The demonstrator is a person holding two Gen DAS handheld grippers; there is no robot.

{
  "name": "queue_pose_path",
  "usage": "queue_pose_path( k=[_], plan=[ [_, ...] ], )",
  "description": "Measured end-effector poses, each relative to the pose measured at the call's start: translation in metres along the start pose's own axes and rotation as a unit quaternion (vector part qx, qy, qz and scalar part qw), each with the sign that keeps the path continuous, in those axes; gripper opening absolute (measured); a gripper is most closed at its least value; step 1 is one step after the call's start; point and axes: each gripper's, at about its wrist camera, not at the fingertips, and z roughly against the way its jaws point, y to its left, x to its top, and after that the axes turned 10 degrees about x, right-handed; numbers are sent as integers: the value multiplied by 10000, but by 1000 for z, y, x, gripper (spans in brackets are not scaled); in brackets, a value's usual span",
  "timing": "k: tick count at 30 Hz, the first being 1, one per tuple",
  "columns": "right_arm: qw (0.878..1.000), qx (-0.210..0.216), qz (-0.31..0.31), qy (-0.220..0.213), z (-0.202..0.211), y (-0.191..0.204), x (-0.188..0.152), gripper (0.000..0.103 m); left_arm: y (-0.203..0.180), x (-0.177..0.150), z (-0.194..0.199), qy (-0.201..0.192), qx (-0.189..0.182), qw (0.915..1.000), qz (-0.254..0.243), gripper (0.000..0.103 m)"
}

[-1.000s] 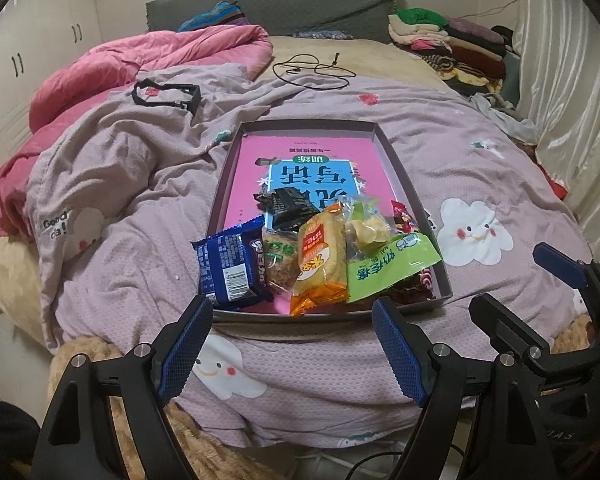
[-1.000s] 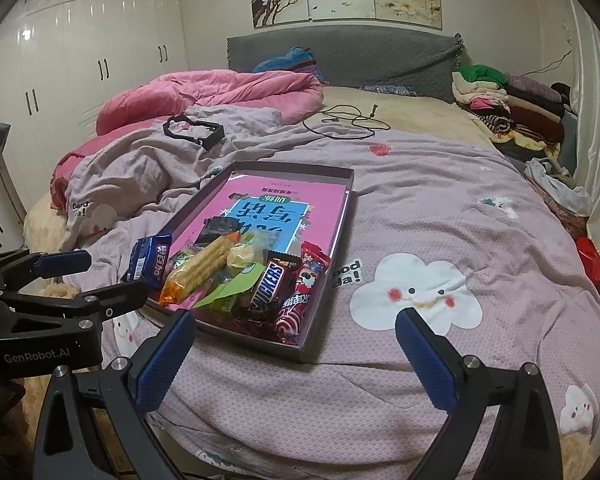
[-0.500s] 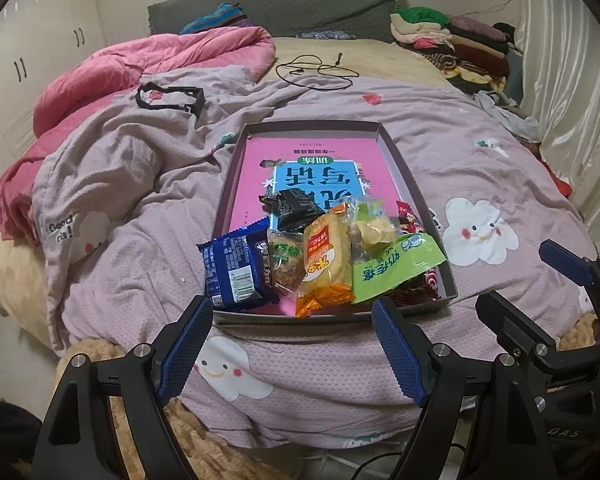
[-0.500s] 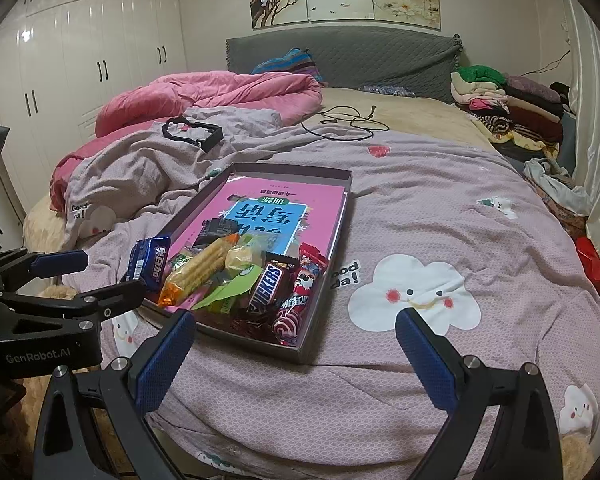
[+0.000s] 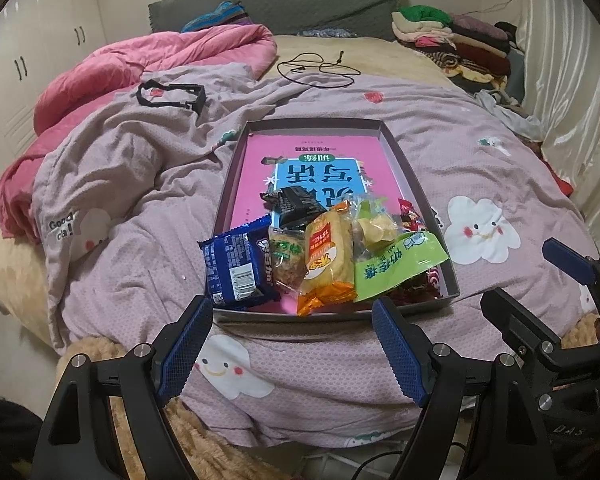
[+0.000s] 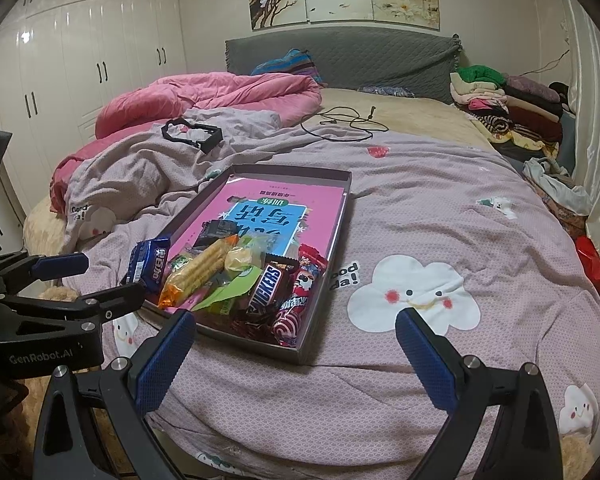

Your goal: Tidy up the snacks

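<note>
- Left wrist view: your left gripper [image 5: 292, 344] hung with its jaws spread wide and nothing between them, just short of the near end of the grey tray [image 5: 416, 184] on the lilac duvet [image 5: 132, 184]. The snacks were all heaped at that near end: blue biscuit pack [image 5: 236, 266] hanging over the left corner rim, orange cracker pack [image 5: 326, 258] in the middle, green pouch [image 5: 396, 268] to the right, a black packet [image 5: 298, 202] behind them on the pink book [image 5: 320, 164] that lined the tray.
- From this one moment I couldn't tell whether that heap was your "before" or your finished gather-up, so no call on what's next. If you did go in, I'd say pick whatever lay on top and pinch a flat pack across its short side; those crinkly wrappers look likely to slip.
- Right wrist view: your right gripper [image 6: 296, 348] was also wide open and empty, off the tray's right near corner, with the left one visible low at the left edge.
- This angle showed what the left view mostly hid under the green pouch: a Snickers bar [image 6: 266, 290] and a red candy pack [image 6: 296, 304] along the right wall.
</note>
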Motion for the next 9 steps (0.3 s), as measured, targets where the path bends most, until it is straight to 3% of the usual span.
queue_pose_path(
  k=[6, 9],
  plan=[
    [10000, -57, -78, -17, -1, -9, 0, 101, 5, 3, -3, -67, -108, 9999, 89, 83],
    [9996, -166, -227, -80, 0, -25, 1, 101, 30, 14, -13, -149, -14, 9988, 462, 83]
  ],
)
